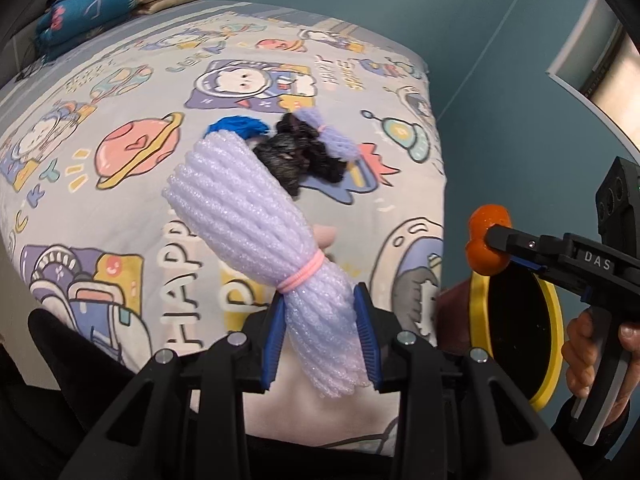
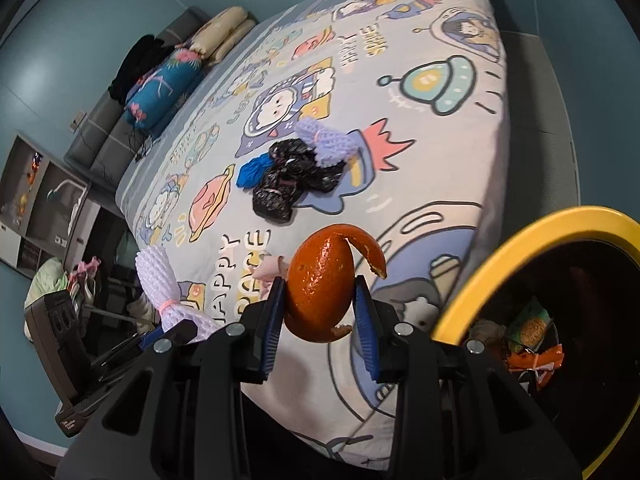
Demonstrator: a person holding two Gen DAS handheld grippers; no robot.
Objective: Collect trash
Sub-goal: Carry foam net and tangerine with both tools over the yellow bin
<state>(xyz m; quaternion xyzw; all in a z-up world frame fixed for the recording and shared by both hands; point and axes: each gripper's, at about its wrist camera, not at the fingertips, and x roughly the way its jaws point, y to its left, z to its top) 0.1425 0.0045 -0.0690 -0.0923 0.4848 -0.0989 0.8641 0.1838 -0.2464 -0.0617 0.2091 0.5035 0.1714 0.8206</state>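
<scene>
My left gripper point(image 1: 320, 332) is shut on a pale lilac foam net sleeve point(image 1: 256, 220) tied with a pink band; the sleeve sticks up over the bed. My right gripper point(image 2: 320, 320) is shut on a piece of orange peel point(image 2: 320, 284), also seen as the orange peel point(image 1: 486, 246) in the right gripper point(image 1: 494, 240) at the right of the left wrist view. On the bed lie black crumpled bags point(image 2: 292, 180), a blue scrap point(image 2: 252, 172) and a purple foam net point(image 2: 324, 140). A yellow-rimmed bin point(image 2: 500, 264) stands beside the bed, with rubbish inside.
The bed point(image 2: 460, 152) has a cartoon space-print sheet. Folded quilts and pillows point(image 2: 168, 80) lie at its head. A small pink scrap point(image 2: 270, 268) lies near the bed's front edge. A shelf unit point(image 2: 44, 200) stands at the left wall. A hand point(image 1: 592, 344) holds the right gripper's handle.
</scene>
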